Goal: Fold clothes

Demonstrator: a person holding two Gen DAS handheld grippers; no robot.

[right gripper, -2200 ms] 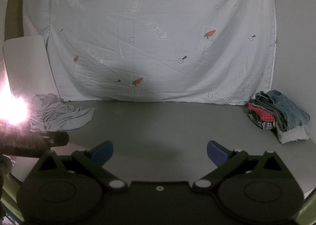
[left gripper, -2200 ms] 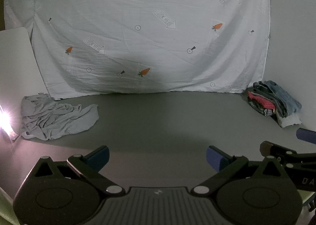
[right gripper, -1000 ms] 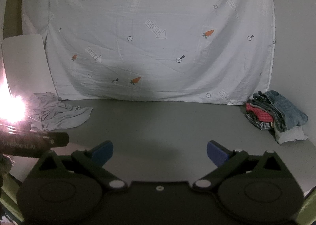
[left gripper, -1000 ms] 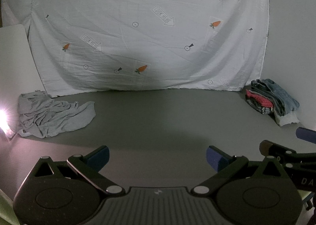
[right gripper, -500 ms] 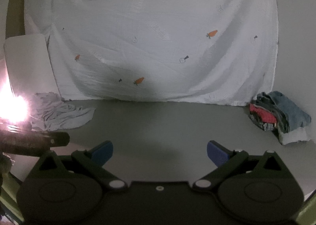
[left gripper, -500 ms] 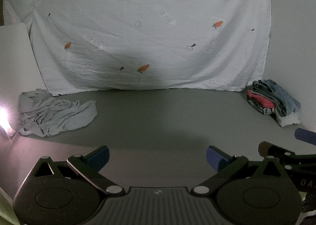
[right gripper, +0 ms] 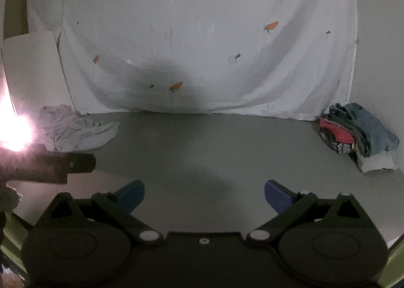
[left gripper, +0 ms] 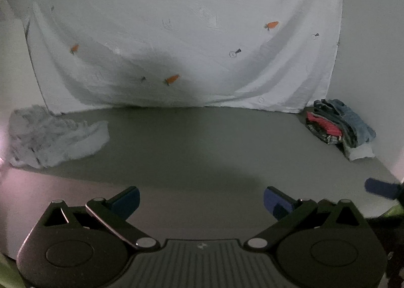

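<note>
A crumpled light grey garment (left gripper: 54,140) lies at the far left of the grey table (left gripper: 202,151); it also shows in the right wrist view (right gripper: 75,130). A stack of folded clothes (left gripper: 339,126), denim on top with red and plaid below, sits at the far right, also in the right wrist view (right gripper: 358,132). My left gripper (left gripper: 201,199) is open and empty above the table's near edge. My right gripper (right gripper: 204,195) is open and empty beside it. A blue fingertip of the right gripper (left gripper: 381,188) shows at the left view's right edge.
A white sheet with carrot prints (left gripper: 189,35) hangs behind the table. A white board (right gripper: 30,73) leans at the back left. A bright light glare (right gripper: 14,134) sits at the left edge. The left gripper's body (right gripper: 53,165) crosses the right view's left side.
Both views have shifted slightly and blurred; the clothes piles sit a little lower and closer in frame. Both grippers stay open and empty.
</note>
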